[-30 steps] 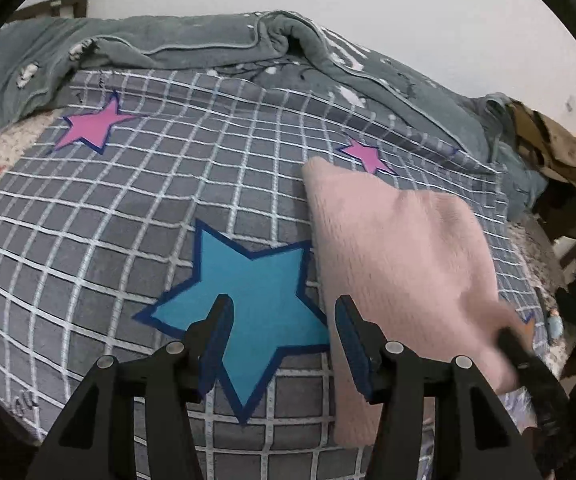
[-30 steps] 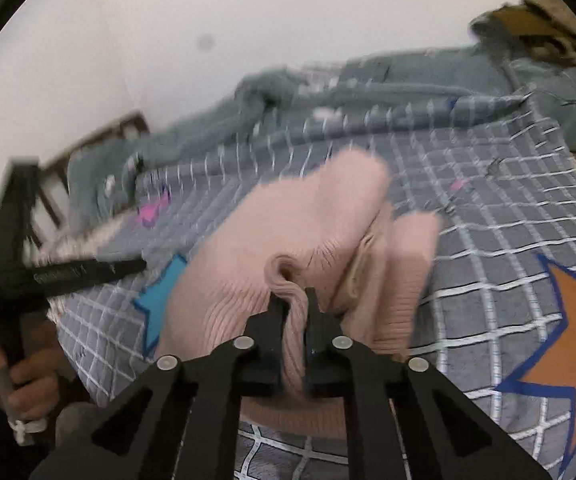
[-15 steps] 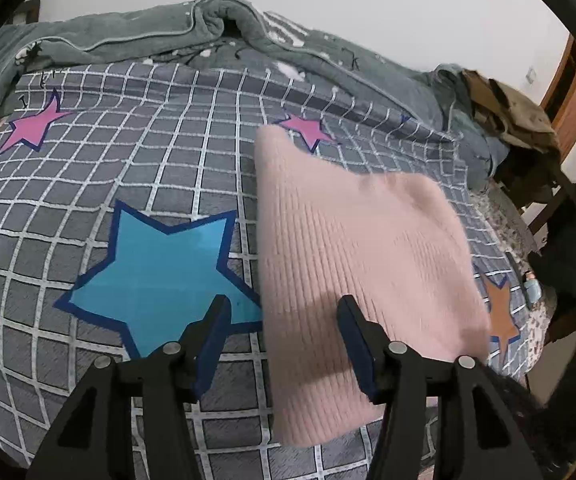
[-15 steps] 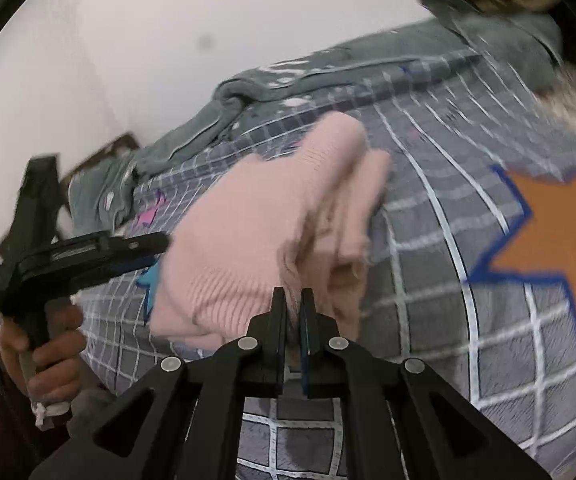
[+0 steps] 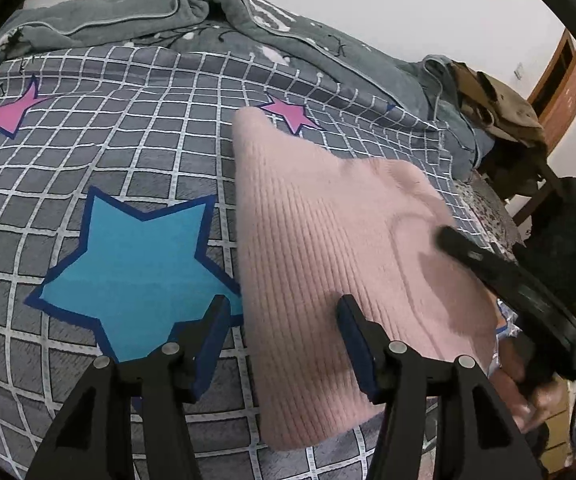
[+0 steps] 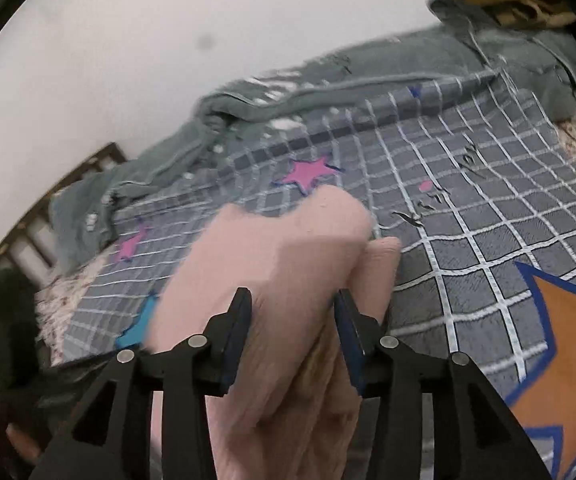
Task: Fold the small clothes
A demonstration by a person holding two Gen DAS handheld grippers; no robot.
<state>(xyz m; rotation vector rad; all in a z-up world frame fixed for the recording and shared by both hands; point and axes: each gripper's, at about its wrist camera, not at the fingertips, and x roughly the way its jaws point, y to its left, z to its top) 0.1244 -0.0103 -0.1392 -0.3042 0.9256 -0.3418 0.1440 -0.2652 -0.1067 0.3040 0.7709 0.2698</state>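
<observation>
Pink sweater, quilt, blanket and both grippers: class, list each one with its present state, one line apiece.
Pink sweater: folded, lying on the quilt, held by neither gripper.
Quilt: spread over the bed, under the sweater.
Grey blanket: bunched along the bed's far edge.
Left gripper: open, jaws empty above the sweater's near edge.
Right gripper: open, jaws just opened, sweater below them, not pinched.

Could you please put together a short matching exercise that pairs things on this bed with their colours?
Things:
1. folded sweater
2. large star beside the sweater
3. small star by the sweater's far corner
4. rumpled blanket at the far edge

Colours:
A. magenta
B. grey-green
C. pale pink
D. light blue

Pairs: 1-C, 2-D, 3-A, 4-B
</observation>
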